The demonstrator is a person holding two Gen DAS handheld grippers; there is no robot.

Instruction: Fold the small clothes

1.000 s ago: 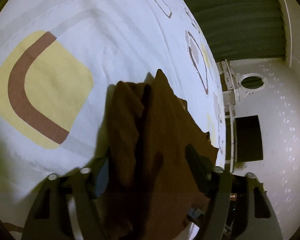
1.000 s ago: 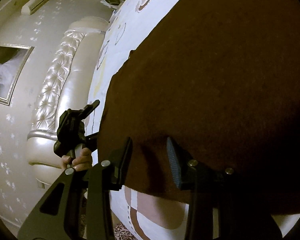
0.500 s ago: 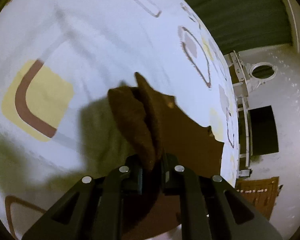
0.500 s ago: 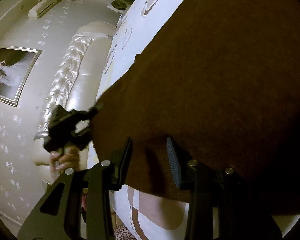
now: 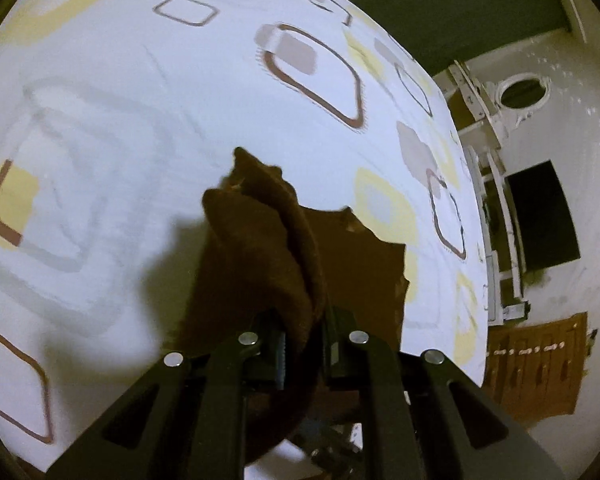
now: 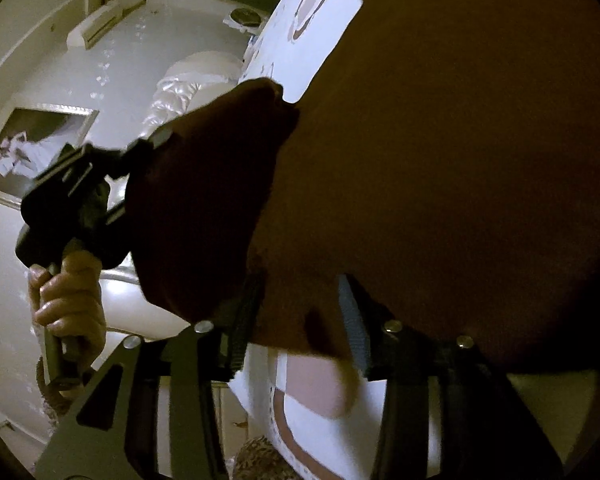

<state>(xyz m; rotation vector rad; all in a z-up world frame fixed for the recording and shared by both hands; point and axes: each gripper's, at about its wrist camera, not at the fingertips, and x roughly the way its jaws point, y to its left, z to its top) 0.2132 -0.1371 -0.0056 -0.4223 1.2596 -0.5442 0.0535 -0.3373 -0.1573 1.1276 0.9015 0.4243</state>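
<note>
On the white bedsheet printed with yellow and brown rounded squares (image 5: 148, 80), a dark brown fabric garment (image 5: 352, 264) lies spread, one edge gathered up off it. The left gripper (image 5: 303, 346) angles steeply down at the bed, its black fingers pressed nearly together and pinching a bunched fold of the garment that rises between them and stands up ahead of the tips. In the right wrist view that same gripper appears at the left, held in a bare hand (image 6: 70, 300) wrapped around its grip, with the lifted cloth (image 6: 204, 208) draped from it above the bed's edge. The right gripper (image 6: 300, 316) points shallowly downward along the bed; its jaws are opening, the garment's near hem sitting between the ridged pads (image 6: 350, 320), loose rather than pressed.
</note>
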